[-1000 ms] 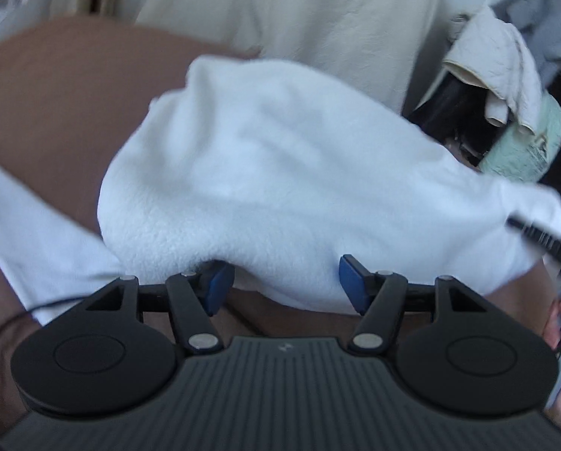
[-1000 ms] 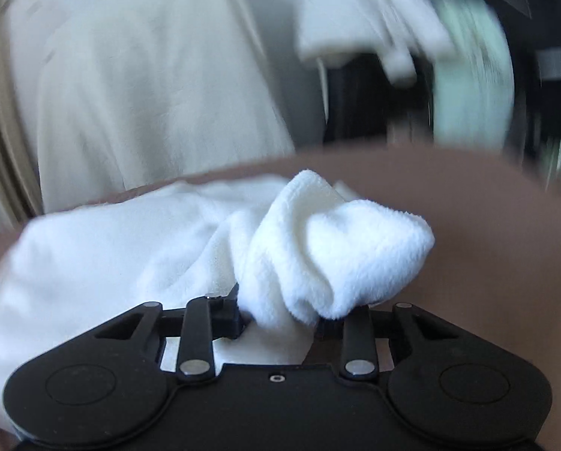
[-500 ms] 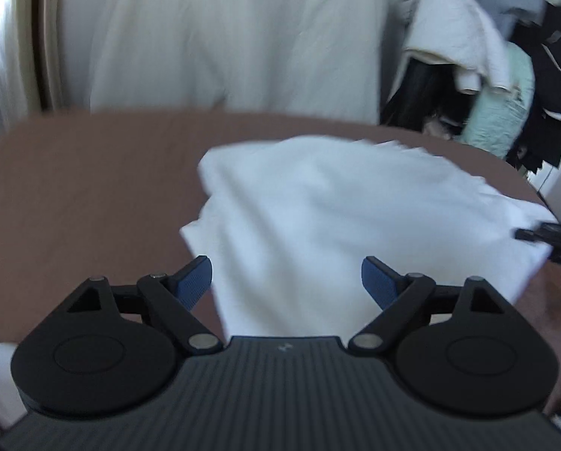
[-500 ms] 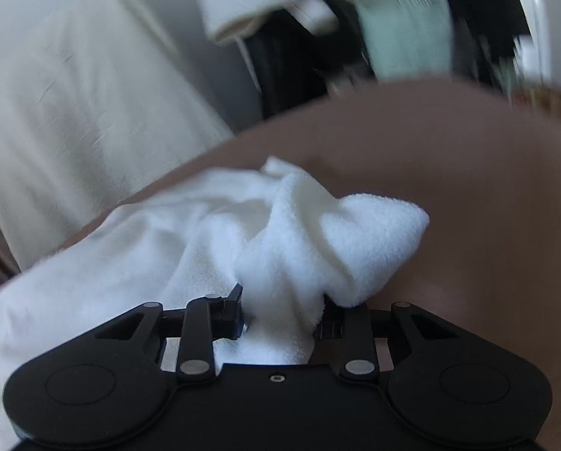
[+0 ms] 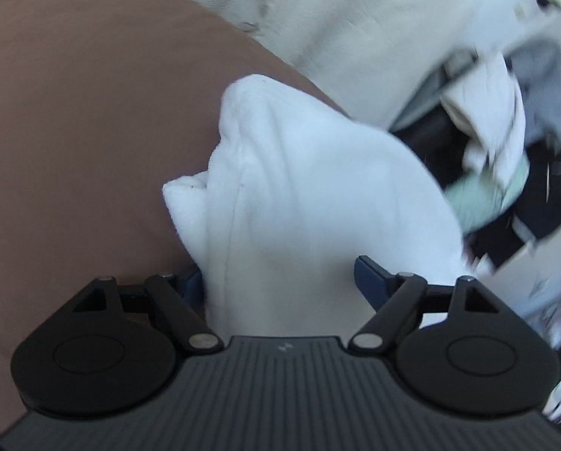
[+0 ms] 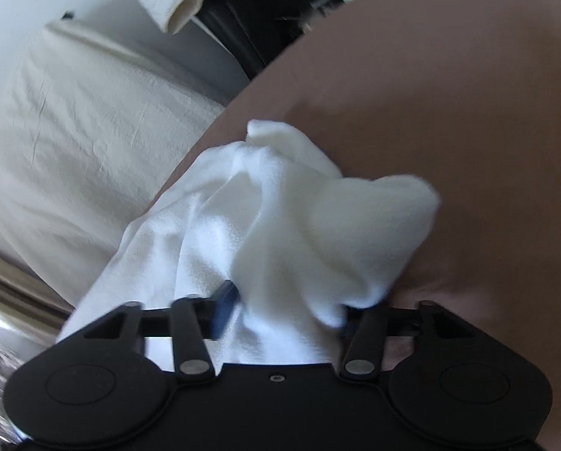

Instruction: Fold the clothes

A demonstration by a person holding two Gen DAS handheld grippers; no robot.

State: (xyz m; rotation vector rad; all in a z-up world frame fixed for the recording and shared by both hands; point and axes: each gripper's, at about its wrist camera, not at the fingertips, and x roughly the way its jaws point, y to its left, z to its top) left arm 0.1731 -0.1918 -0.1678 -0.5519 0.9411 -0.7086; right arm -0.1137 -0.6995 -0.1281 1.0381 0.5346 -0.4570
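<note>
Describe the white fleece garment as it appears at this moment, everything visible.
The white fleece garment looks soft, plush and bunched, with a stitched seam running down it. It lies on the brown surface. Its cloth sits between the closing jaws of the left gripper and the opening jaws of the right gripper.

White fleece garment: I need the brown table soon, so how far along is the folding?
Early to midway, roughly. Done: the white fleece garment already lies doubled over itself on the brown table. In hand: the right gripper is opening around a bunched corner, while the left gripper is closing with cloth between its fingers. Left: the bundle is still lumpy, needing flattening and probably another fold; more clothes are heaped behind.
</note>
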